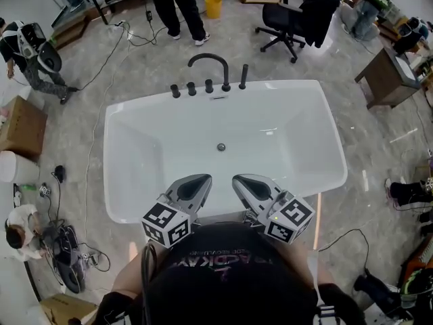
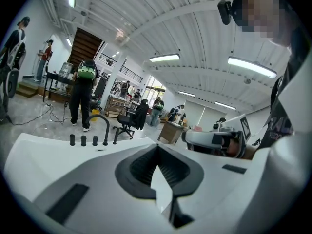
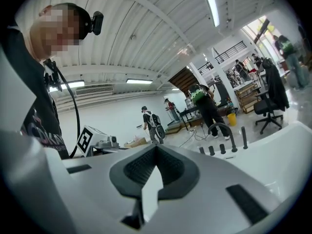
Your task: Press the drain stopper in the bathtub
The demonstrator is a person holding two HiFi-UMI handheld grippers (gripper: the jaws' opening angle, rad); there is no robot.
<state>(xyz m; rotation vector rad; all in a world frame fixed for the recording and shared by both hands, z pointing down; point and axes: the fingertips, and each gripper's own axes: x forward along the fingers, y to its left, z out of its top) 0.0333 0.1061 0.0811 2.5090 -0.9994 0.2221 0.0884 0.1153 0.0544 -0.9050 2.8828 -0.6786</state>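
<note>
The drain stopper sits forward and lower on the bathtub floor, equally near the left hand-held gripper and the right hand-held gripper, both with jaws together and empty.

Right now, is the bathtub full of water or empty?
Empty: the bathtub shows bare white walls and floor all round the drain stopper, with no water line visible.

1. Polished grey floor, cables trailing at upper left.
2. Black office chair upper right; yellow bucket top centre.
3. Cardboard box at left edge.
4. White ribbed ceiling, strip lights lit.
</note>
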